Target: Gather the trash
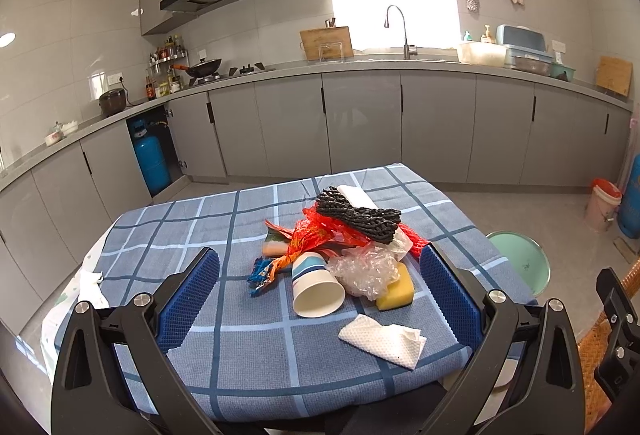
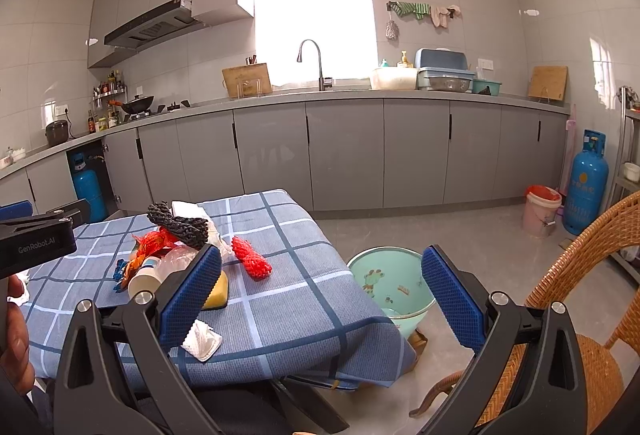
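A heap of trash lies on the blue checked table (image 1: 240, 363): a paper cup (image 1: 316, 289) on its side, clear plastic wrap (image 1: 366, 269), a yellow sponge (image 1: 396, 289), orange wrappers (image 1: 310, 239), black netting (image 1: 360, 215), red netting (image 2: 251, 258) and a crumpled white tissue (image 1: 384, 341). My left gripper (image 1: 320, 293) is open and empty, its fingers either side of the heap, above the table's near part. My right gripper (image 2: 322, 293) is open and empty, over the table's right edge. A mint green bin (image 2: 390, 285) stands on the floor to the table's right.
A wicker chair (image 2: 592, 315) stands at the right. A pink bucket (image 2: 542, 213) and a blue gas cylinder (image 2: 586, 181) stand by the far cabinets. Another white tissue (image 1: 90, 281) lies at the table's left edge. A grey kitchen counter (image 1: 360, 69) runs along the back.
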